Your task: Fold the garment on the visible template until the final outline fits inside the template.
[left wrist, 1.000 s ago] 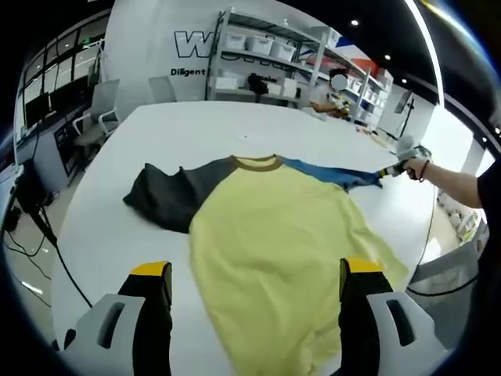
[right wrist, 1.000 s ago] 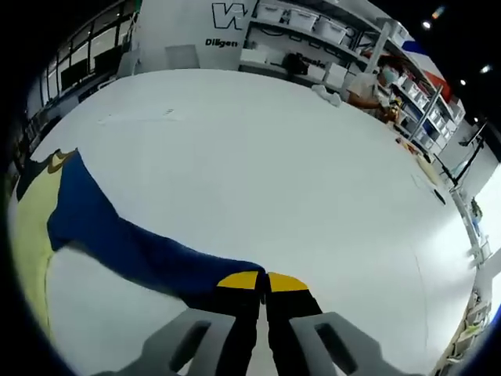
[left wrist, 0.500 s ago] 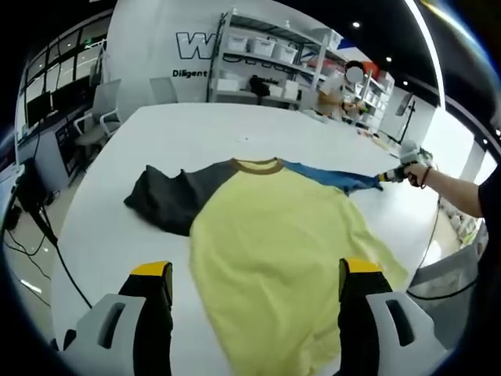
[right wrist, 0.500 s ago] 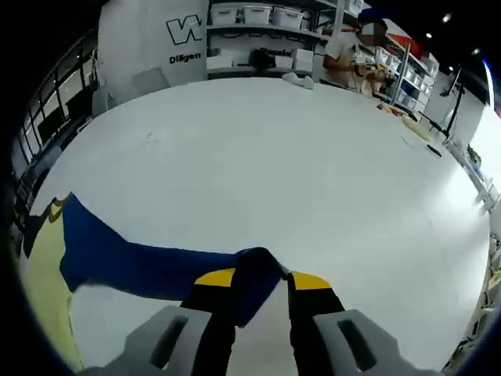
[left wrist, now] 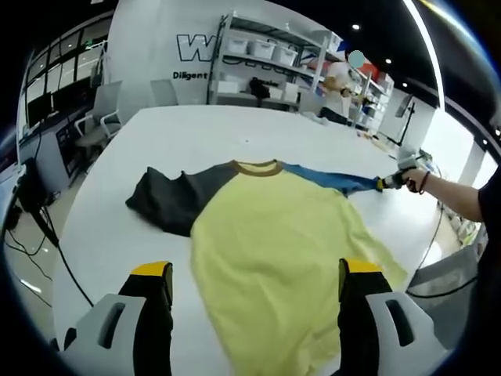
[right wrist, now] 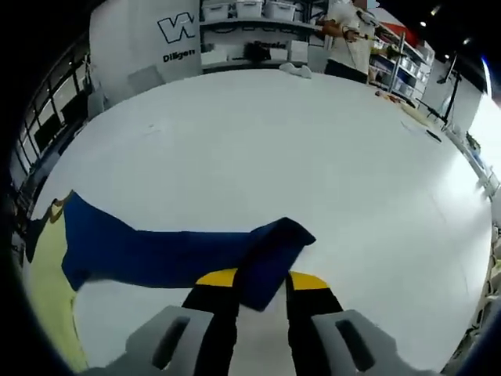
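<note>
A yellow shirt [left wrist: 274,235] with a brown collar [left wrist: 258,165] lies flat on the white table [left wrist: 102,235]. Its dark grey sleeve [left wrist: 168,196] is bunched to the left. Its blue sleeve [left wrist: 329,178] stretches out to the right. My left gripper [left wrist: 254,274] hovers open over the shirt's hem with nothing in it. The right gripper [left wrist: 385,184], held in a person's hand, sits at the blue sleeve's tip. In the right gripper view my right gripper [right wrist: 261,280] stands open, and the blue sleeve [right wrist: 172,251] lies with its cuff between the jaws. The yellow body [right wrist: 47,274] shows at the left.
Shelving with boxes [left wrist: 266,55] and office chairs [left wrist: 102,110] stand beyond the table's far side. A person [right wrist: 352,39] stands by the shelves. Cables [left wrist: 31,227] hang off the table's left edge. White tabletop [right wrist: 313,149] stretches beyond the sleeve.
My right gripper went from shut on the sleeve tip to open. The blue sleeve's cuff has dropped flat on the table between the jaws. The left gripper has stayed still.
</note>
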The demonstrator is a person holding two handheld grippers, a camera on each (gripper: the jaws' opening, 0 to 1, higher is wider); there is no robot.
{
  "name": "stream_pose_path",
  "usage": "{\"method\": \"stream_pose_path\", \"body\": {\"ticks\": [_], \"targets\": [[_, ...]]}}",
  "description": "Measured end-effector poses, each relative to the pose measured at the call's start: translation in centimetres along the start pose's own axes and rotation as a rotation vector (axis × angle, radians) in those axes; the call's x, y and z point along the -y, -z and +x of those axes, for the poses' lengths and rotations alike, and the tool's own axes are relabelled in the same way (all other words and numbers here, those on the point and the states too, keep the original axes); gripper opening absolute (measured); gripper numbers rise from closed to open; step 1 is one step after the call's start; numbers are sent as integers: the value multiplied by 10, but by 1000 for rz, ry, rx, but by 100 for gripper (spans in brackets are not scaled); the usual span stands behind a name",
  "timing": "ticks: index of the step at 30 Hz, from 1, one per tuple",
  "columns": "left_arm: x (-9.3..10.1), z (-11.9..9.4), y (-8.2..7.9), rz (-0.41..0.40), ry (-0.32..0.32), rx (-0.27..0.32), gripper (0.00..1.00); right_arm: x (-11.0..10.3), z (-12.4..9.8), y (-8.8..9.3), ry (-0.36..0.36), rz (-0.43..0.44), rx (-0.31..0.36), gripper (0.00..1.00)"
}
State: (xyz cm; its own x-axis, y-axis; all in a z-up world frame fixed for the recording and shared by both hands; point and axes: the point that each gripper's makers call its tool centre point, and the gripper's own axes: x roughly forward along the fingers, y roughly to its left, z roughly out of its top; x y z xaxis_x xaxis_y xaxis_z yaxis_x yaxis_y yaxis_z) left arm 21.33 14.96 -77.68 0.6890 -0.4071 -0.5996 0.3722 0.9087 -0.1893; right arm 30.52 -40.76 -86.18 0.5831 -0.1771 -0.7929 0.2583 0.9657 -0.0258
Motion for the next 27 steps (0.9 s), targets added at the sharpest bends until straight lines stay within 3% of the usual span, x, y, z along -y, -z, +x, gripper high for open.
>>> {"method": "stream_pose_path", "body": {"ticks": [2,11,15,18,27], "targets": [[-1,-1,1,0,-6,-3,86,-1,-1,2,9,-28,-7,0],[-2,-4,-1,5,-6,3,87,-4,-15,8,-9,-123,-62,0],[-2,-4,-2,9,-2,9,87,5,-26,16,-17,-228,-117,0],[-1,-4,-2,11,1,13,87,9,-31,19,-25,-256,-138,0],[0,-6,-3,21,4,18,88,20,-41,11,-39,-285,-113,0]]}}
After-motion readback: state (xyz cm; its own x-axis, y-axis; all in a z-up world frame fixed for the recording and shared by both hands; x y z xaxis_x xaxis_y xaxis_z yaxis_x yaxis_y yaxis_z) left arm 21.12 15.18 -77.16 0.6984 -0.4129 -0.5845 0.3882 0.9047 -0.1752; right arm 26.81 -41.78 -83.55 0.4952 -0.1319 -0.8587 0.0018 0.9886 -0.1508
